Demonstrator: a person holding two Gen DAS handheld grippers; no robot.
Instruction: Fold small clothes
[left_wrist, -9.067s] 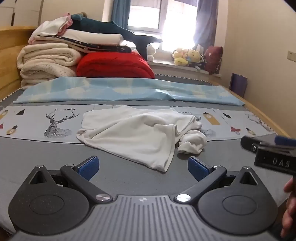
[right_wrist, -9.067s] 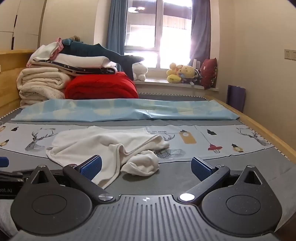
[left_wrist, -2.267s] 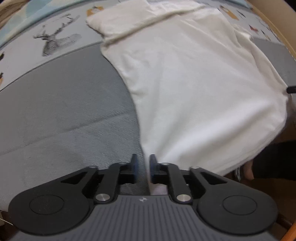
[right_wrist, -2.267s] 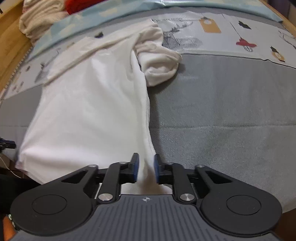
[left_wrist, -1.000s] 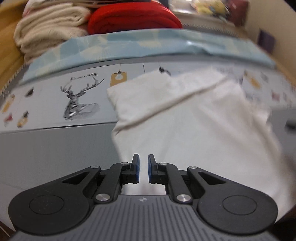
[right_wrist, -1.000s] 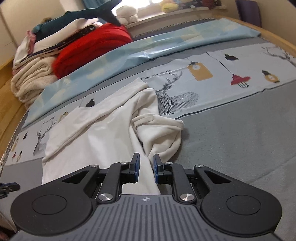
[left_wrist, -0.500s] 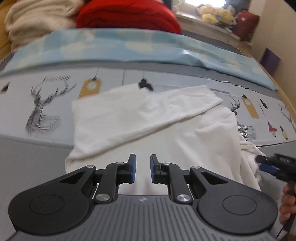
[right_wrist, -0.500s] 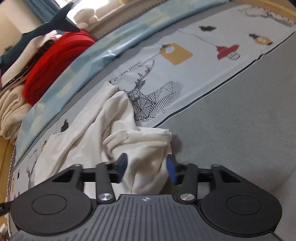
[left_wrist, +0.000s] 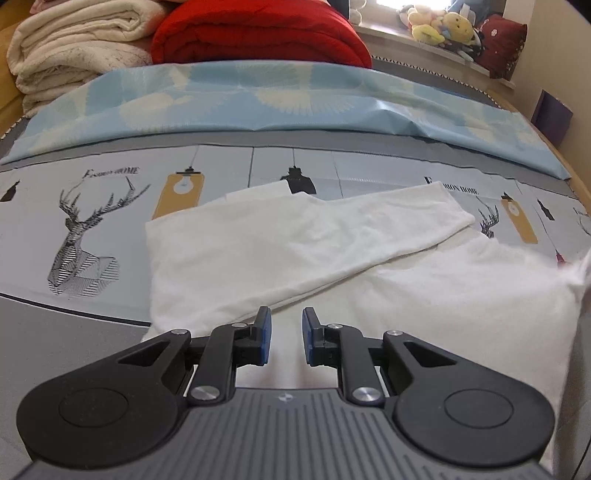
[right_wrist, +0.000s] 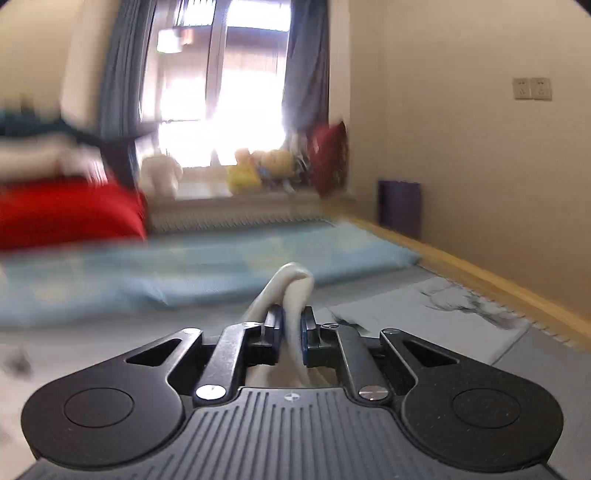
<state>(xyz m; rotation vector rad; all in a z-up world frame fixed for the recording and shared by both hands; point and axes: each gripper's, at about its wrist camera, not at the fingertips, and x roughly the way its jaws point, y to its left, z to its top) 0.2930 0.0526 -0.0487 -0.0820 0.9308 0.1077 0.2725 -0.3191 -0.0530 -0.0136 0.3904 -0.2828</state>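
White shirt lies spread on the bed, mostly flat, one sleeve folded diagonally across the body toward the far right. L gripper sits low over the shirt's near edge, blue pads parted by a narrow gap w/ cloth showing beneath and between them; not clamped on anything, whether the tips touch the fabric can't be told. Shirt stretches away from the L gripper fwd and to the right; its far right edge looks lifted and blurred at the frame border.

R gripper is pinched tight on a bunched fold of the shirt, which rises between the pads and loops over just ahead of the tips. R view is motion-blurred, pointing level across the bed to the window.

Beyond the shirt: deer-print sheet, then a light blue blanket across the bed, red quilt and cream blankets stacked behind it. Plush toys on the sill, far right.
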